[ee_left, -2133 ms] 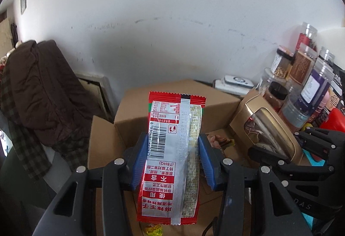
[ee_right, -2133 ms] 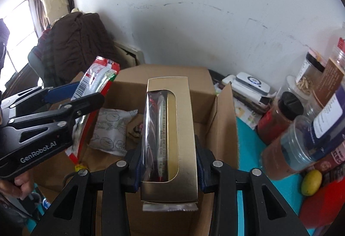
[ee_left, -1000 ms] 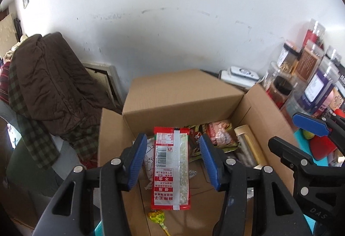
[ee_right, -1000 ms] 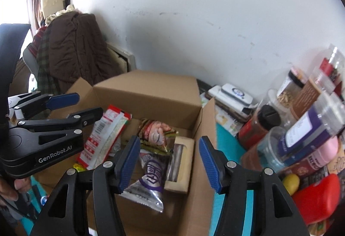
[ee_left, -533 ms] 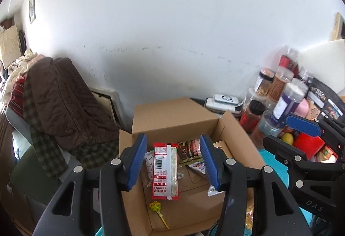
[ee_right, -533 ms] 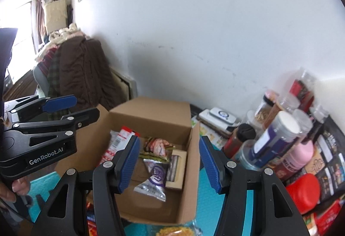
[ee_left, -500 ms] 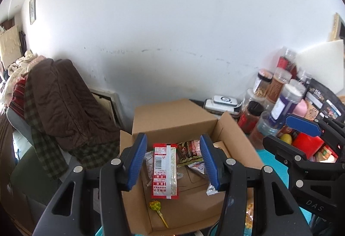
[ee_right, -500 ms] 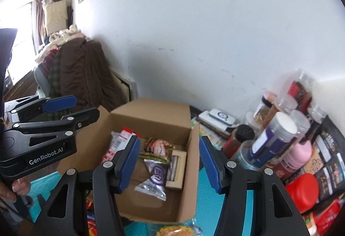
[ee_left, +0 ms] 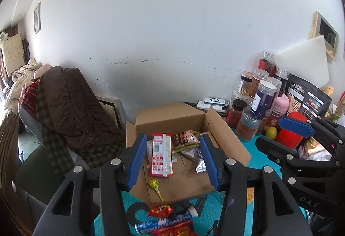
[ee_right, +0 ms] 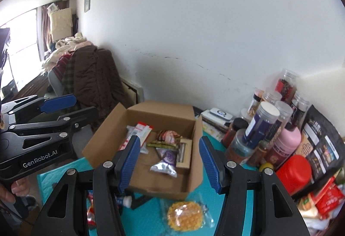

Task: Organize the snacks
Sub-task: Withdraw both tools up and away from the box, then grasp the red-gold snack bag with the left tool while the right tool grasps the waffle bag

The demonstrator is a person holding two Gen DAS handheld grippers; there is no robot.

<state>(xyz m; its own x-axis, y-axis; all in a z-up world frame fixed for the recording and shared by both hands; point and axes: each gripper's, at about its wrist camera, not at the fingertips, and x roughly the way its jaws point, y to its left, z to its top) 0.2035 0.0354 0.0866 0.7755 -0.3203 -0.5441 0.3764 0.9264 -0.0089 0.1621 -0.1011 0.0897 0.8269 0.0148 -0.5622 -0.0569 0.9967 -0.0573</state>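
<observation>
1. Now, on the left, your left claw (ee_left: 171, 159) stands with its blue pads apart and nothing between them. It hangs above the near-left part of the cardboard box (ee_left: 228, 139).
2. Below and ahead of it, inside the box, lies the red-and-white packet (ee_left: 161, 154), flat on the floor, its long axis running away from you.
3. Nearer you than the box, on the teal desk (ee_right: 60, 173), loose snacks wait: a small red wrapper (ee_left: 160, 210) and a blue-and-white tube (ee_left: 166, 219) lying crosswise, just under the left claw. I judge the left hand the nearer for these; it would have to drop and pull back towards you.
4. Moving right, your right claw (ee_right: 170, 163) is likewise apart and empty, held over the box's near-right corner.
5. Directly beneath it, in front of the box, lies a clear bag of yellow pieces (ee_right: 185, 215), flat, crinkled and likely slippery. The right hand is plainly closer to it.
6. Inside the box on the right, the gold windowed carton (ee_right: 183, 154) rests against the wall beside a purple-and-silver pouch (ee_right: 166, 160).
</observation>
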